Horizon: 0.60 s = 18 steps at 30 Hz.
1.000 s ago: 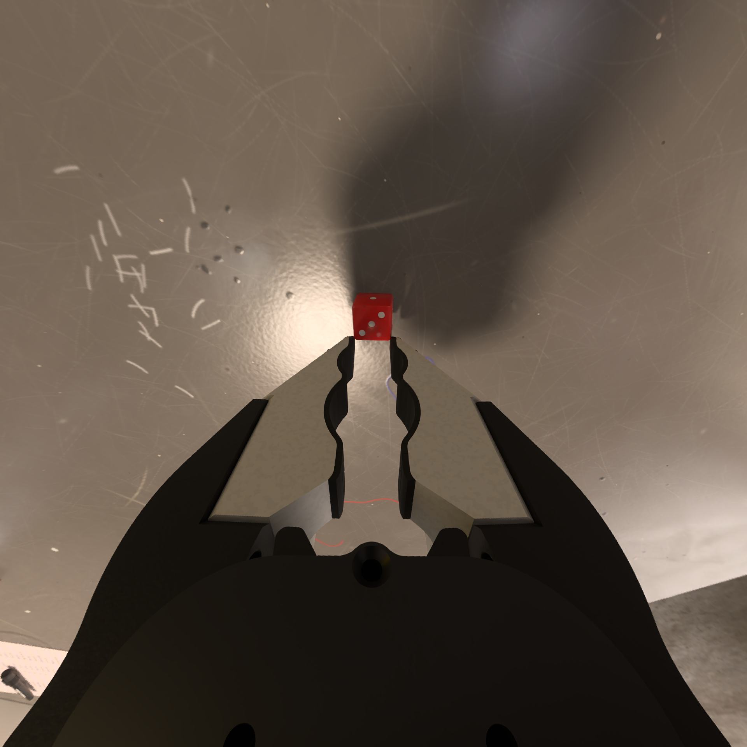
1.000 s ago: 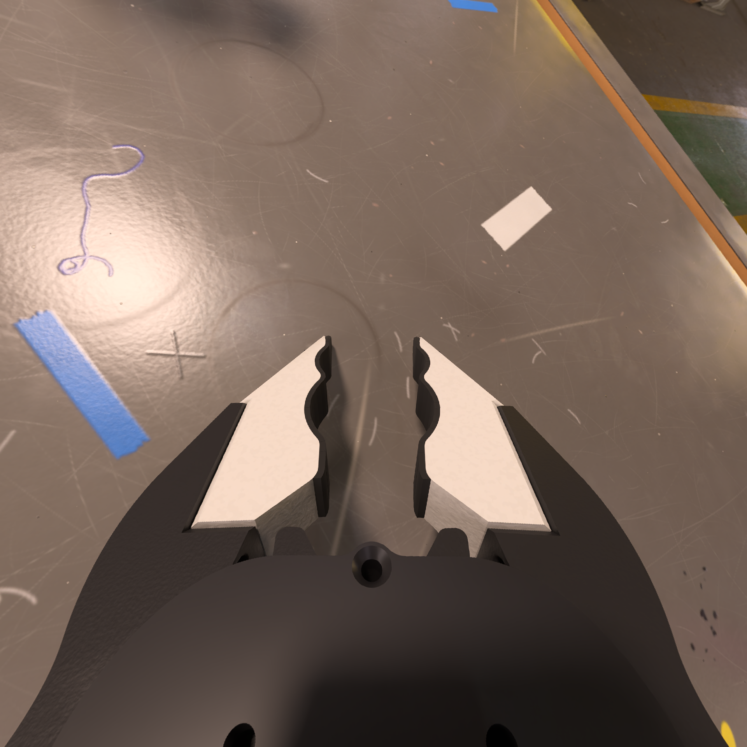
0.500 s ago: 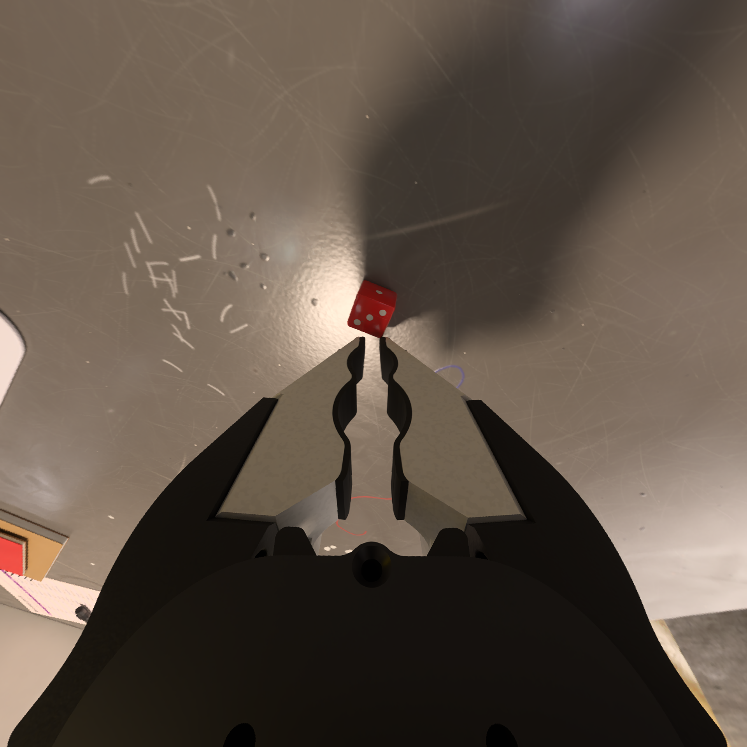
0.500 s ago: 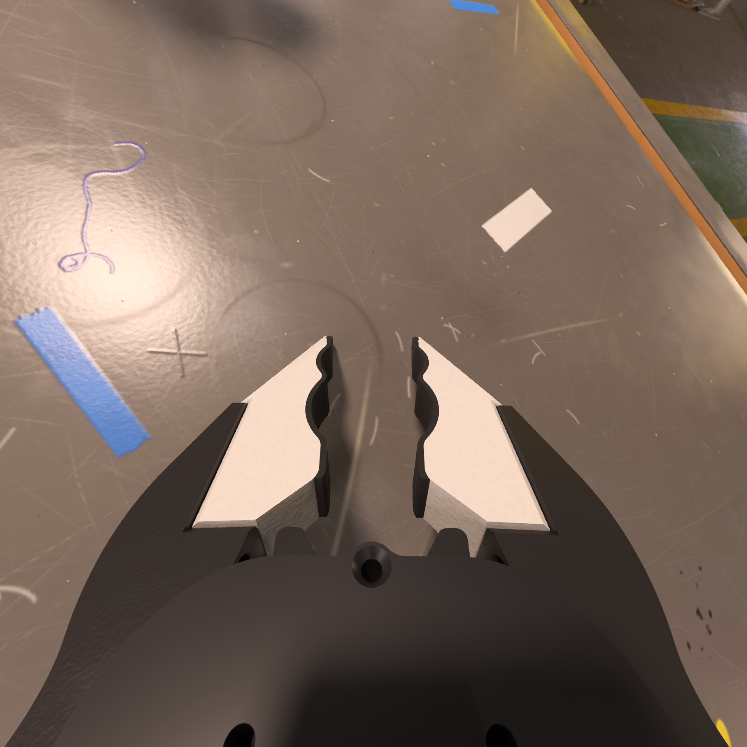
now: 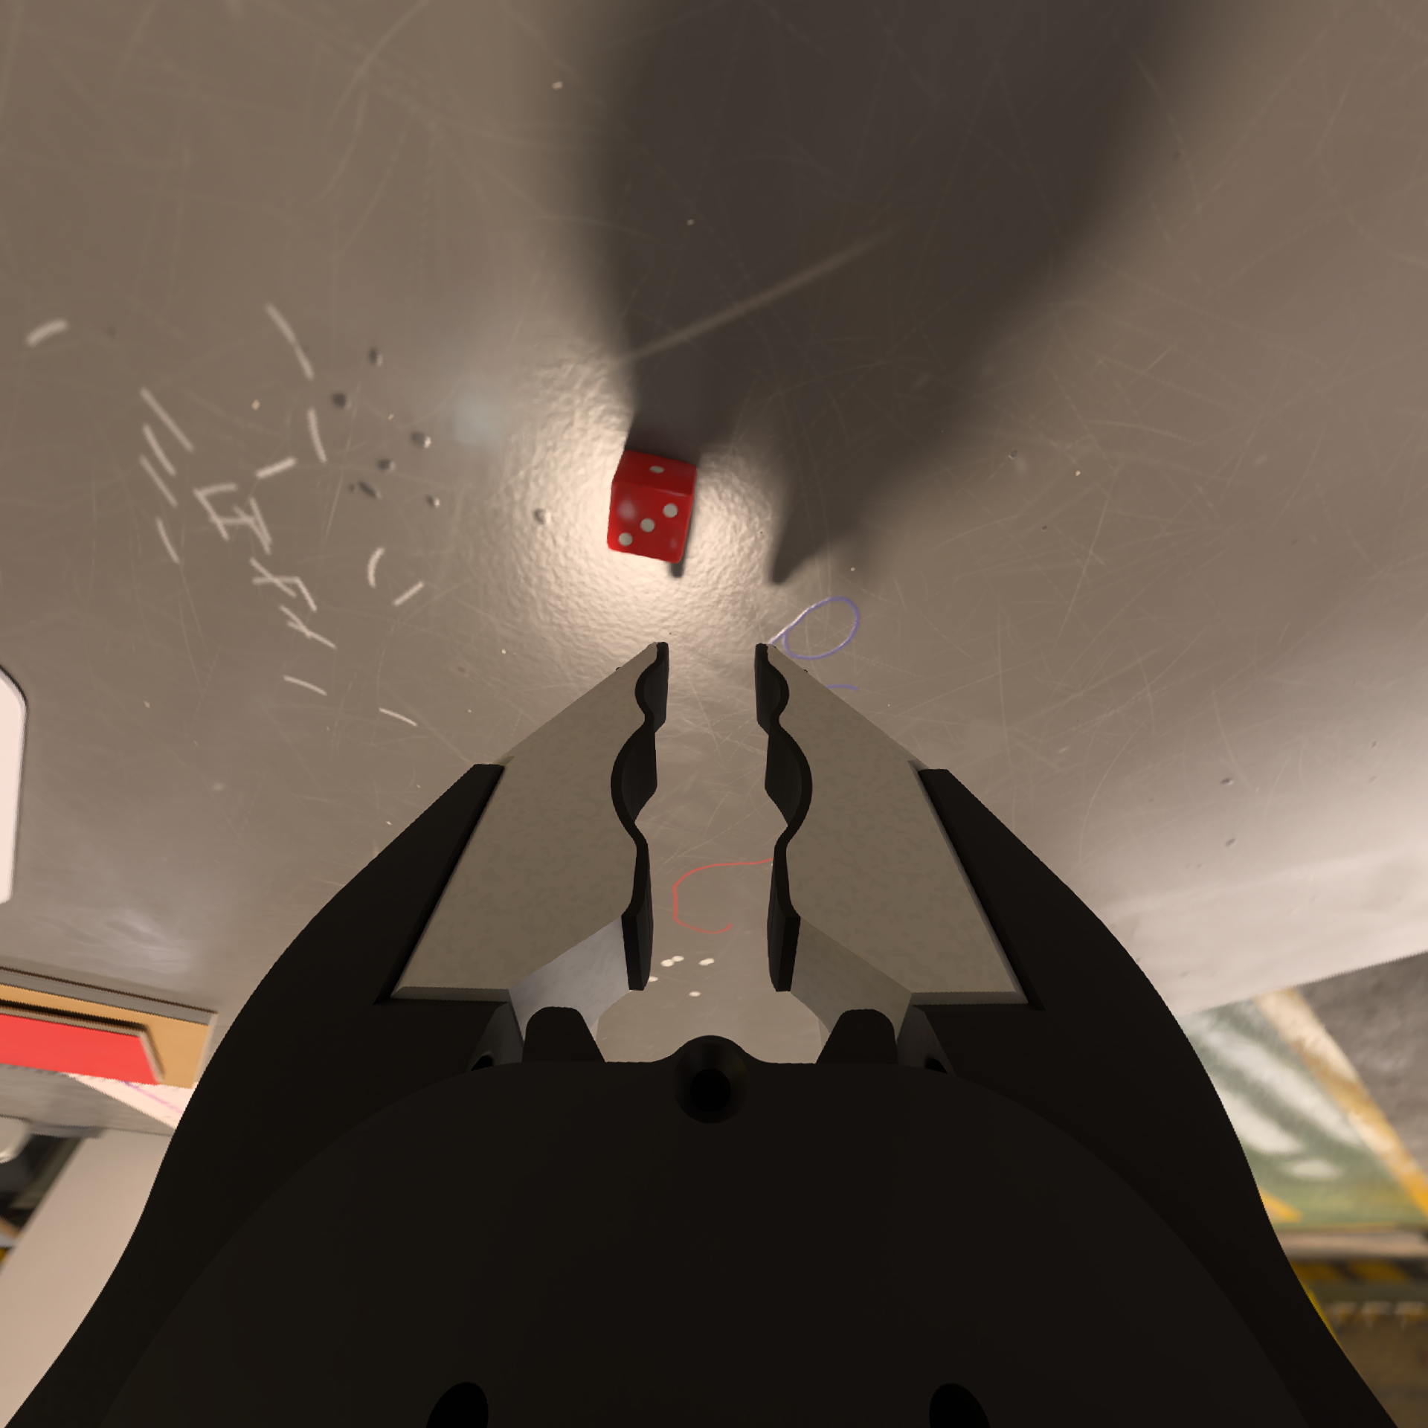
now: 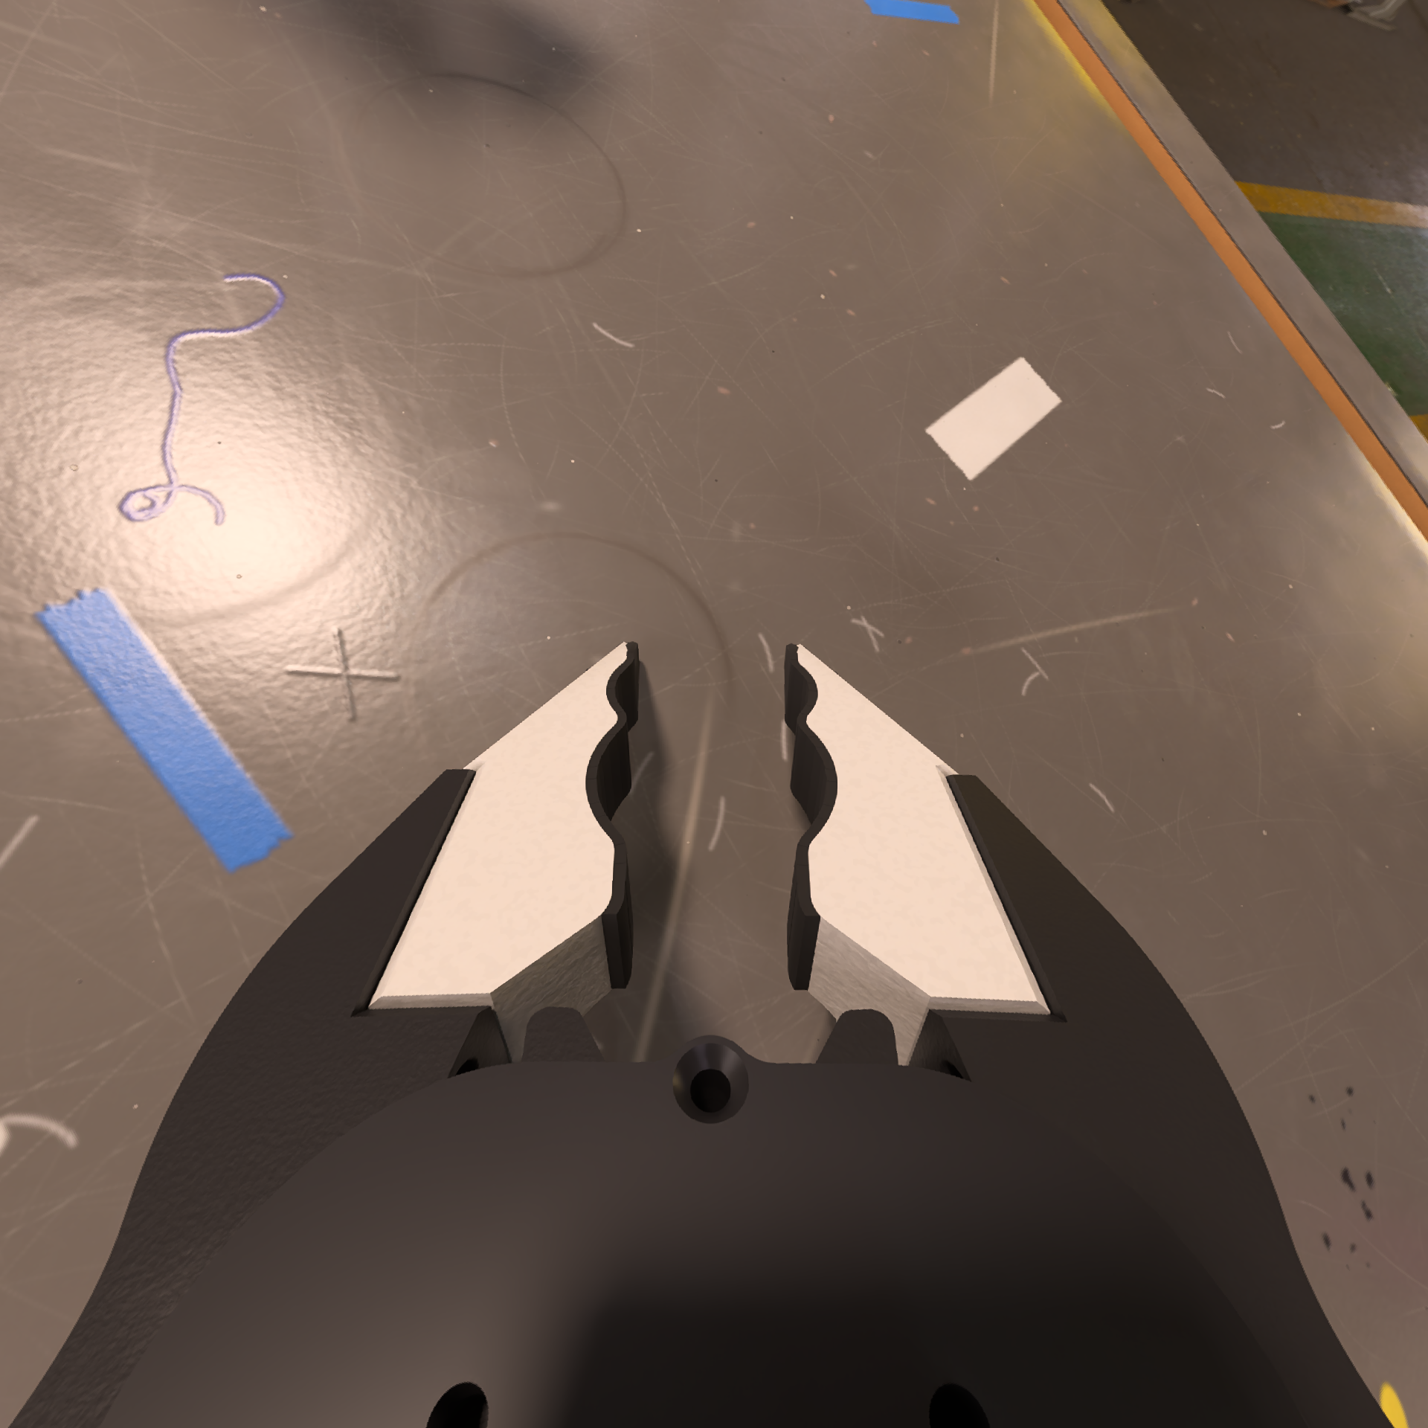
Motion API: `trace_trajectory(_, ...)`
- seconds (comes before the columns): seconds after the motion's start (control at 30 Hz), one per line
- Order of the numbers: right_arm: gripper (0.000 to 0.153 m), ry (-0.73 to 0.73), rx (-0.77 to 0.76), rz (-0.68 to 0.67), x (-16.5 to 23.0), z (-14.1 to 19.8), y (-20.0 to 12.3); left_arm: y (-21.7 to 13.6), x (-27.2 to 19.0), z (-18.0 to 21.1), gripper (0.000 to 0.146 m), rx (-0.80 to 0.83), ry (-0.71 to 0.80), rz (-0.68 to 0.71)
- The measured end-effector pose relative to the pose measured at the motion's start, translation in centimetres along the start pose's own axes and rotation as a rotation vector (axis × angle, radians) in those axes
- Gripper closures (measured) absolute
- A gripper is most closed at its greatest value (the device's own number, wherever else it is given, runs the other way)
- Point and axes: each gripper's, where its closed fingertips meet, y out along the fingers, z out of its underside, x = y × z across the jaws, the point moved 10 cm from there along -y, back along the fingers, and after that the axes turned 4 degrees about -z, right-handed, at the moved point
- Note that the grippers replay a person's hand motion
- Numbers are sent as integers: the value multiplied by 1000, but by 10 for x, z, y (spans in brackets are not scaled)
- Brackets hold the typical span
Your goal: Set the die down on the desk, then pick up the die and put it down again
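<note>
A small red die (image 5: 649, 514) with white pips lies on the grey scratched desk (image 5: 309, 193) in the left wrist view, in a bright patch of light. It sits ahead of my left gripper (image 5: 711, 657), a little left of its centre line, clear of both fingertips. The left gripper is open and empty. My right gripper (image 6: 711, 657) is open and empty above another part of the desk (image 6: 773, 309). The die does not show in the right wrist view.
Left wrist view: a purple thread loop (image 5: 823, 630) by the right fingertip, a red thread (image 5: 699, 896) under the fingers, a red and brown box (image 5: 85, 1035) at the left edge. Right wrist view: blue tape (image 6: 162, 734), purple thread (image 6: 185, 402), white patch (image 6: 993, 417), the desk's orange edge (image 6: 1205, 216).
My left gripper opened and drew back from the die, which was at its fingertips and tilted half a second ago and now rests on the desk. The right gripper has not moved.
</note>
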Motion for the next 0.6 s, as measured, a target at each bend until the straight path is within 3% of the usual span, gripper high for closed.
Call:
trace_trajectory(0.13, 115, 3, 0, -3, 0, 0, 0, 7, -1, -15, 124, 72, 114, 44)
trace_trajectory(0.27, 114, 3, 0, -3, -1, 0, 0, 9, -7, -21, 133, 131, 243, -66)
trace_trajectory(0.37, 115, -5, 1, -2, 0, 0, -1, 8, -4, -22, 140, 81, 180, -158)
trace_trajectory(0.5, 117, -10, 0, -1, 1, 0, -1, 2, 8, -16, 130, -4, 53, -279)
trace_trajectory(0.6, 117, -11, 0, -1, 1, 1, -1, -5, 11, -7, 128, -50, -12, -228)
